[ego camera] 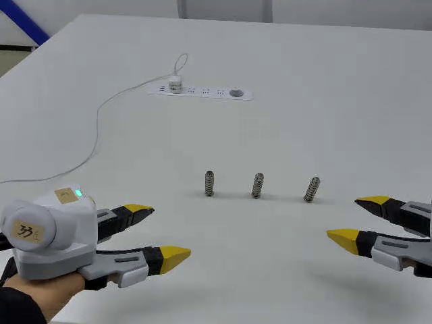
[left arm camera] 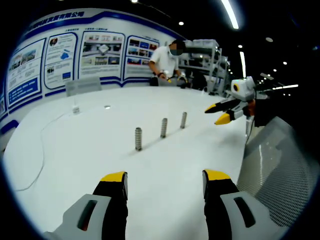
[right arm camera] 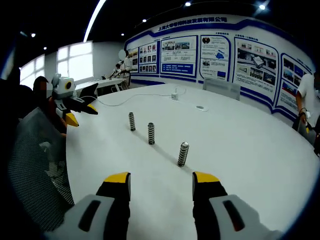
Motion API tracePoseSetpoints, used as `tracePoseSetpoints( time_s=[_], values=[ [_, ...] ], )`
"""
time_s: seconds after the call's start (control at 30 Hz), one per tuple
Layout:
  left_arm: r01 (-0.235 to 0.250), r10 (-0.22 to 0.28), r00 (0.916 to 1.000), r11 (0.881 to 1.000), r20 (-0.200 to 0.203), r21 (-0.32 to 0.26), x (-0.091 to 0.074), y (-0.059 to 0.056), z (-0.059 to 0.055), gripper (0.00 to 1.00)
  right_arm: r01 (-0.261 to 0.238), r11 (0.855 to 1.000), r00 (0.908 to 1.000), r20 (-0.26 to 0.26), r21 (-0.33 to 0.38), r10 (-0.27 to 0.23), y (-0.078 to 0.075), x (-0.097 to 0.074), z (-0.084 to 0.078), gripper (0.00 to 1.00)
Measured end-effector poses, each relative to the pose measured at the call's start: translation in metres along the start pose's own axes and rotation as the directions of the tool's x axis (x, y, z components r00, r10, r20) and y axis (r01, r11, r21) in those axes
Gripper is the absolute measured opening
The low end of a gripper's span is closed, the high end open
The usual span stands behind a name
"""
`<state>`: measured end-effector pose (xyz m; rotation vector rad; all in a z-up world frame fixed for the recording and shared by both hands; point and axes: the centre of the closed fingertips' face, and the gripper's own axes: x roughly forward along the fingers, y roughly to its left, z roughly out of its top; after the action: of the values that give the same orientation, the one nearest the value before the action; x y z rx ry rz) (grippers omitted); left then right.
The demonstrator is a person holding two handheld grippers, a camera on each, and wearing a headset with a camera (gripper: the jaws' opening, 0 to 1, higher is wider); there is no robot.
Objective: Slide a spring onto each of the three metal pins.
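Grey-and-black, yellow-tipped left gripper [ego camera: 162,231] carries a yellow sticker [ego camera: 27,231] reading "33"; jaws spread wide, nothing held. Thin white cable [ego camera: 100,115] runs to a white power strip [ego camera: 202,92] far back on the white table [ego camera: 337,101]. Three upright coiled metal springs [ego camera: 258,185] stand in a row between both grippers, well apart from each. Matching right gripper [ego camera: 356,218] is also wide open and empty.

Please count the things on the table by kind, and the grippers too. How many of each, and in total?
Springs: 3
Power strip: 1
Cable: 1
Grippers: 2, left gripper, right gripper
Total: 7
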<state>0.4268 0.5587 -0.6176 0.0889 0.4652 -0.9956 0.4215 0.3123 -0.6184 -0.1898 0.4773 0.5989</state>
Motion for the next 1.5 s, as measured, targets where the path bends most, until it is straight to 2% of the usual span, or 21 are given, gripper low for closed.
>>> tracePoseSetpoints(
  time_s=[0.37,1.5],
  values=[
    [-0.003,0.004,1.0,1.0,0.003,-0.003,-0.001,0.0003,0.0004,0.62,0.012,0.999,0.9997,0.021,0.034,-0.012,0.0001,0.0014,0.0026,0.51],
    [-0.005,0.005,1.0,1.0,0.004,-0.001,-0.0016,-0.0005,0.001,0.61,0.007,0.999,0.9996,0.025,0.04,-0.008,0.0027,0.0031,0.0034,0.51]
  ],
)
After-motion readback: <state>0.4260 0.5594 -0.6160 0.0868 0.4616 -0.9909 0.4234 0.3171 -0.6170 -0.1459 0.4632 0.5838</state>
